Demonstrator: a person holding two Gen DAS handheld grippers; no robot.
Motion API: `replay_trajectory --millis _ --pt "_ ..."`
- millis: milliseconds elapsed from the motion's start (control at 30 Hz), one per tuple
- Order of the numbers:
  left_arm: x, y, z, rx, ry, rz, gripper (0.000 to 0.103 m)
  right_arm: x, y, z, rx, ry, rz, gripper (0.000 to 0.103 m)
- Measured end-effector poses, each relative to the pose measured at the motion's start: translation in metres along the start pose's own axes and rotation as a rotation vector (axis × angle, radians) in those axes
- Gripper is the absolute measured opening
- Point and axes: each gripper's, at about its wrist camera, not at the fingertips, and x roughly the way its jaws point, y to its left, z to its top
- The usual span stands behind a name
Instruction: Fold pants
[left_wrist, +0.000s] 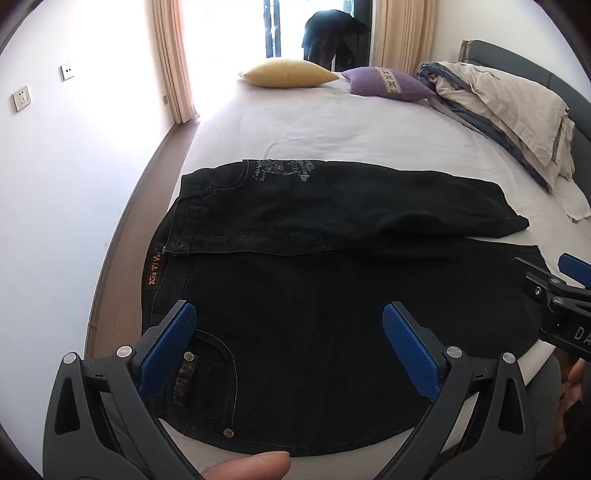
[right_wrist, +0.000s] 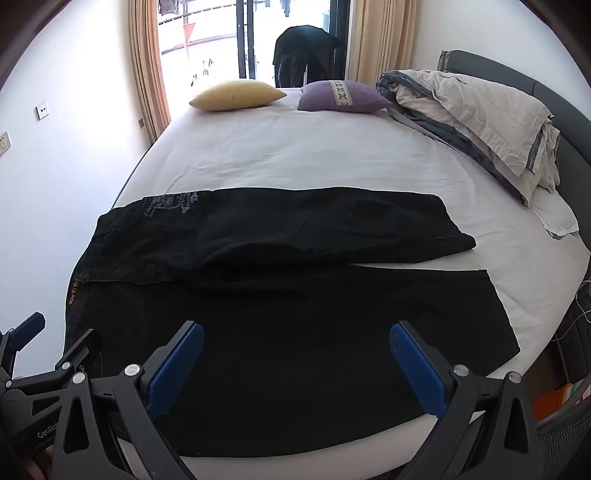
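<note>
I am looking across the white-sheeted bed (right_wrist: 295, 155) at the black denim pants (left_wrist: 295, 295), which are lying spread sideways along the near edge: waistband at the left, both legs running right, the far leg's hem stopping a little short of the near one.

Starting at the left, my worry is the waistband. It is sitting close to the bed's left edge, and if I am dragging rather than lifting, the heavy denim could be sliding off toward the floor. Moving right, the two legs are splayed apart at the hems, so a fold made now would probably be coming out crooked. A shallow pinch could also be catching only the top layer and leaving the underside bunched.

My left gripper (left_wrist: 288, 343) is hovering over the near hip, by the riveted pocket, its blue pads wide apart and holding nothing; I cannot tell whether the tips are grazing the cloth. My right gripper (right_wrist: 295, 365) is hanging over the near leg further right, equally wide apart and empty.

Far off, a yellow cushion (right_wrist: 236, 95) and a purple cushion (right_wrist: 341, 96) are resting well clear of the work.
</note>
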Motion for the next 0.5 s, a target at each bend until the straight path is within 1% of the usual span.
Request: replay_trajectory --millis 200,500 --pt "0.0024 -0.0002 0.0018 -0.008 0.003 0.009 0.103 -0.0008 0.0008 0.0001 0.000 -0.004 0.003 0.103" --pt "-0.0039 -0.0003 -0.0030 0.004 -0.005 0.000 0.103 -0.0018 0.0012 -0.0001 -0.002 -0.004 0.004 0.103"
